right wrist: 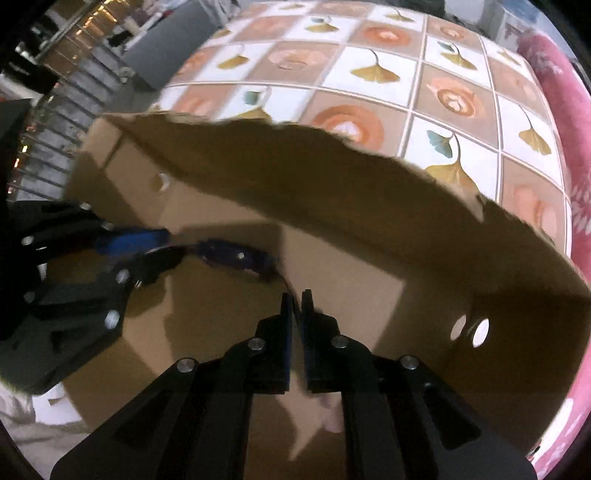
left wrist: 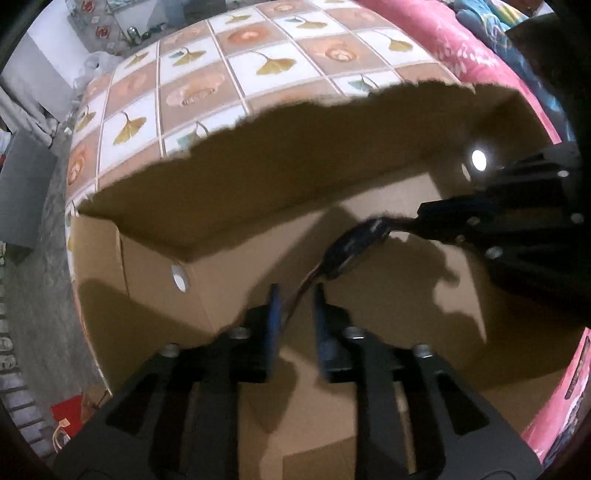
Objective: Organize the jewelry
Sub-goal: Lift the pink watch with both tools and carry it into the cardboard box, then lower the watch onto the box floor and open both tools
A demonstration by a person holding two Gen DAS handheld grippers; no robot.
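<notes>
Left wrist view. Open brown cardboard box with torn rim (left wrist: 258, 122), standing on a bench covered in ginkgo-leaf and rose patterned tile cloth (left wrist: 207, 74); pink floral quilt (left wrist: 424, 33) beyond. Left tongs (left wrist: 295, 295) sit inside the box, blue-padded fingers (left wrist: 272, 314) parted, with a thin brownish strap running up between them; whether the pads actually pinch it cannot be told. The strap leads to a dark, blurred wristwatch-like piece (left wrist: 354, 247), suspended above the box floor just ahead and to the right of the left tongs. Right tongs (left wrist: 413, 221) enter from the right and meet the piece's far end.

Right wrist view. Same box, far wall (right wrist: 369, 229) and holed side panel (right wrist: 476, 328). Right tongs (right wrist: 296, 299) nearly closed, a narrow gap between pads; nothing visibly gripped there. The dark piece (right wrist: 236, 256) lies ahead and left, long axis roughly horizontal, one end at the left tongs (right wrist: 162, 243).

Judgement: the piece spans between both tongs; the left is nearer and likely carries it.
</notes>
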